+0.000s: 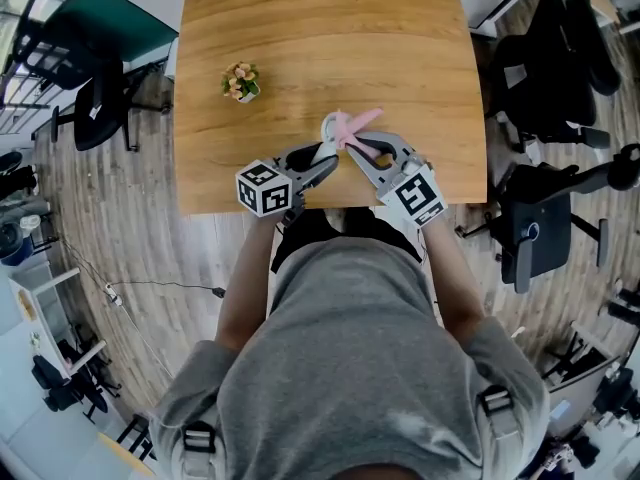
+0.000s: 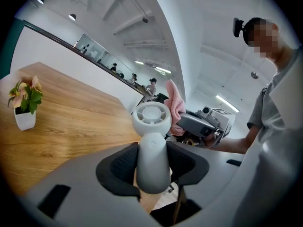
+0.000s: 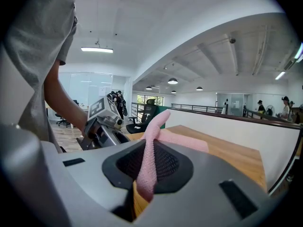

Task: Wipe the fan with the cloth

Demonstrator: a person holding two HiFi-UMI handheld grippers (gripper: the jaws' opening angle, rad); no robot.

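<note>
The fan [image 2: 151,126] is gripped by its handle in the left gripper [image 2: 152,165], above the table's [image 1: 330,58] near edge. The pink cloth [image 3: 150,150], pinched in the right gripper [image 3: 150,168], is best pressed lightly against the fan's head.

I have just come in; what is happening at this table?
A person holds a gripper in each hand above the near edge of a wooden table. The left gripper is closed on the handle of a small white fan. The right gripper pinches a pink cloth, held close beside the fan's head.
</note>
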